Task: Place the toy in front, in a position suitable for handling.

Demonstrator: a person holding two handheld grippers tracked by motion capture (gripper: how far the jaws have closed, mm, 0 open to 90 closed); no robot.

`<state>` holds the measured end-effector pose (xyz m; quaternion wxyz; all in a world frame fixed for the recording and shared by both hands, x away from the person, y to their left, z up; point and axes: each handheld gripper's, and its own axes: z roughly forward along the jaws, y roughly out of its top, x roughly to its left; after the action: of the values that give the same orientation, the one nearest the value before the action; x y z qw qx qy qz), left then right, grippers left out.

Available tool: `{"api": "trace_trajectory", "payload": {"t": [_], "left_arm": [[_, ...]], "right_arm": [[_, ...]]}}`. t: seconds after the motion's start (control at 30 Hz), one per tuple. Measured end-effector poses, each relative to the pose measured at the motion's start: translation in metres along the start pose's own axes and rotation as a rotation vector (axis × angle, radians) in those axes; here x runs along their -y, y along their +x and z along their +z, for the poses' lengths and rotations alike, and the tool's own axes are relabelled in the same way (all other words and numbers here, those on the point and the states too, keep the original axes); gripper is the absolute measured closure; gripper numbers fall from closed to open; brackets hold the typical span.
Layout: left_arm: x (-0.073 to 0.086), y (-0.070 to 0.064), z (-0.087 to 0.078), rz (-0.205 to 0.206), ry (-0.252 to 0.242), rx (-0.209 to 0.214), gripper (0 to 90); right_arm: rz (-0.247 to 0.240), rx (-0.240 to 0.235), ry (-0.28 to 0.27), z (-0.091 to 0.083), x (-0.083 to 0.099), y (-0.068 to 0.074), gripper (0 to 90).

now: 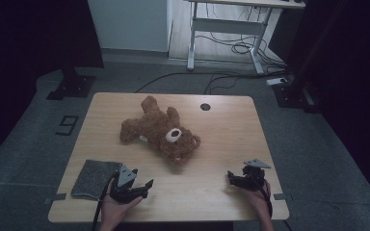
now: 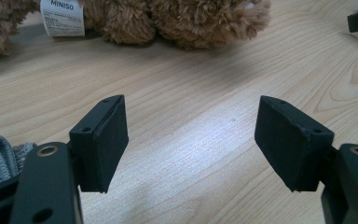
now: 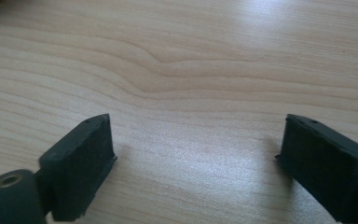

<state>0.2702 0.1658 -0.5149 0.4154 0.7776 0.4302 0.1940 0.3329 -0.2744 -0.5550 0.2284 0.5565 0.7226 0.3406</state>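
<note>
A brown teddy bear [image 1: 160, 132] lies on its back near the middle of the wooden table [image 1: 221, 130], a little left of centre and toward the far side. Its long axis runs on a diagonal: the head, with the pale muzzle up, points toward the near right, and the legs point toward the far left. One leg stretches to the far edge side, the other to the left. A white label [image 2: 62, 17] hangs from the bear's body on its near side, and in the left gripper view it reads MINISO.

The left gripper [image 1: 140, 179] rests on the near left part of the table, held in a hand [image 1: 118, 206]. Its jaws stand wide apart with nothing between them, and they aim toward the bear, which in the left gripper view [image 2: 191, 140] lies well ahead across bare wood. A grey cloth [image 1: 94, 179] lies flat just to the left of this gripper, near the table's left edge.

The right gripper [image 1: 236, 177] sits on the near right part of the table, well apart from the bear, its jaws aimed left. In the right gripper view [image 3: 196, 163] its jaws are also spread wide over bare wood, gripping nothing.

A round hole [image 1: 205, 106] is set in the table near the far edge.
</note>
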Motion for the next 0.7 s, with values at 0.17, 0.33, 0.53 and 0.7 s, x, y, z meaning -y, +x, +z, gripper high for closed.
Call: {"api": "trace_trajectory", "payload": {"t": [0.17, 0.33, 0.53, 0.7], "left_arm": [[-0.001, 0.003, -0.002, -0.01, -0.001, -0.009, 25.6], [-0.004, 0.003, -0.006, -0.01, -0.015, -0.032, 25.6], [-0.007, 0.004, 0.001, -0.003, -0.005, -0.041, 25.6], [-0.011, 0.009, 0.01, -0.012, 0.015, -0.038, 25.6]], "right_arm": [[0.015, -0.037, -0.033, -0.003, -0.001, -0.001, 13.6], [0.021, -0.095, -0.079, -0.007, -0.006, 0.004, 14.0], [-0.007, -0.129, -0.096, -0.007, -0.011, 0.015, 14.3], [-0.025, -0.142, -0.101, -0.002, -0.016, 0.021, 14.8]]}}
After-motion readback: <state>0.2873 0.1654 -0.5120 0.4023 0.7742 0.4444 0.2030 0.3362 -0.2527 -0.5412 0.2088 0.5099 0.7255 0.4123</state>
